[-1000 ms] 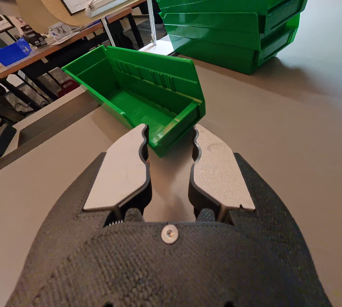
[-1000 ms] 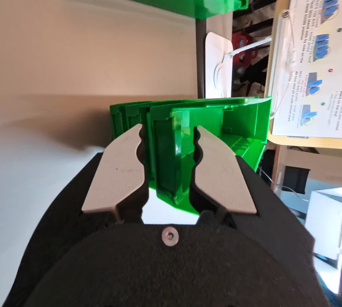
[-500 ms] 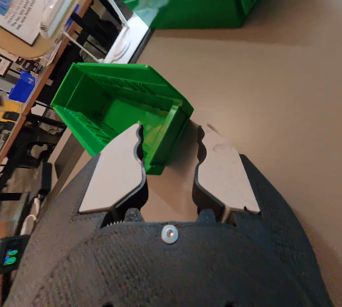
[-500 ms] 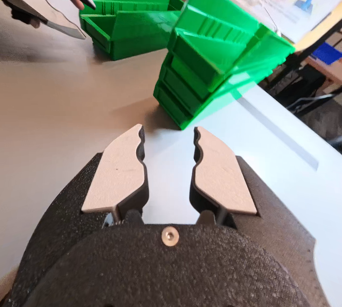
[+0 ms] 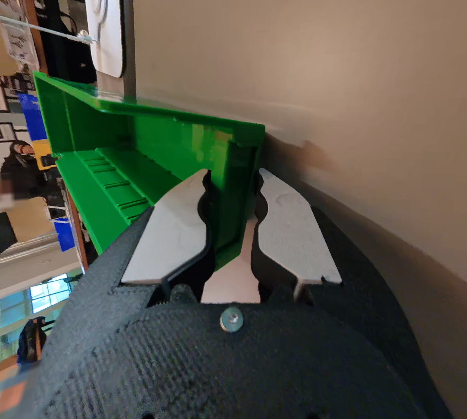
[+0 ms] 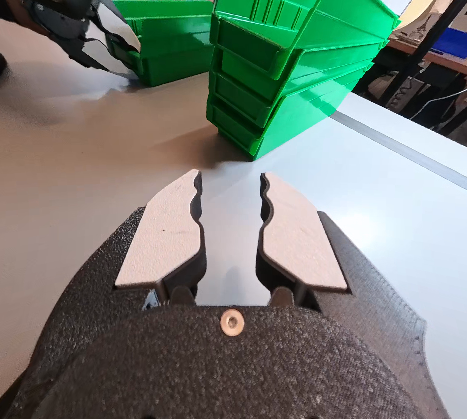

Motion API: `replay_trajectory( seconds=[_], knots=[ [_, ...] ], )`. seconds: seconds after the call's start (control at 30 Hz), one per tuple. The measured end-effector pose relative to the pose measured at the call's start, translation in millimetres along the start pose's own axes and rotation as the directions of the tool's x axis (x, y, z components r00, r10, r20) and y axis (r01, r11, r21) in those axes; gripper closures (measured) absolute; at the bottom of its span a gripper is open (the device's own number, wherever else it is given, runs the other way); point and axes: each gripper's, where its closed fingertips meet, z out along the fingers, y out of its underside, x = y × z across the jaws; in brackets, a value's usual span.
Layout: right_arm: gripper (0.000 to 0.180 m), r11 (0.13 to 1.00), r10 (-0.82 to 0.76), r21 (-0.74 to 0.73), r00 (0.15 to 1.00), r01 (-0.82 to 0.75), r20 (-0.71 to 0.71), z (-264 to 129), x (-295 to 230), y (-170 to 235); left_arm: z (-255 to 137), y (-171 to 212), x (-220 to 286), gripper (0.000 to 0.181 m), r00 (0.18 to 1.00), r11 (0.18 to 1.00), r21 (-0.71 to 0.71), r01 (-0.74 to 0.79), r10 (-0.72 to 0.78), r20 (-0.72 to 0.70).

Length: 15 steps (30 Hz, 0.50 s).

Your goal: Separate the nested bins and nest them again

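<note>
Bare counter (image 6: 75, 179) lies open ahead of the right gripper (image 6: 231, 177), up to the stack of nested green bins (image 6: 278, 73). A narrow gap separates that stack from the single bin (image 6: 171, 48), whose front wall fills the left gripper (image 5: 232, 177).

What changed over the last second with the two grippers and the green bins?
The left gripper rolled sideways and closed in until its jaws straddle the front wall of the single green bin; whether they clamp it is unclear. The right gripper let go of the nested stack and backed away, jaws open and empty. The stack stays on the table, the single bin beside it.
</note>
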Motion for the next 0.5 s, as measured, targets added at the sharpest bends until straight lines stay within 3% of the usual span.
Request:
replay_trajectory(
  seconds=[0.2, 0.33, 0.5],
  knots=[
    [0.139, 1.0, -0.006, 0.008, 1.0, 0.006, -0.008, 0.1, 0.4, 0.2, -39.4, -15.8, -4.1, 0.15, 0.997, 0.992, 0.119, 0.048, -0.054, 0.046],
    [0.14, 1.0, -0.016, 0.012, 1.0, 0.016, -0.017, -0.2, 0.6, -0.3, -74.2, -36.0, -30.0, 0.151, 0.986, 0.985, 0.173, -0.026, -0.003, 0.169],
    [0.141, 1.0, -0.019, 0.014, 0.999, 0.019, -0.026, 0.4, 1.4, -0.5, -122.1, -101.3, -64.7, 0.15, 0.981, 0.951, 0.299, -0.072, 0.013, 0.193]
  ],
)
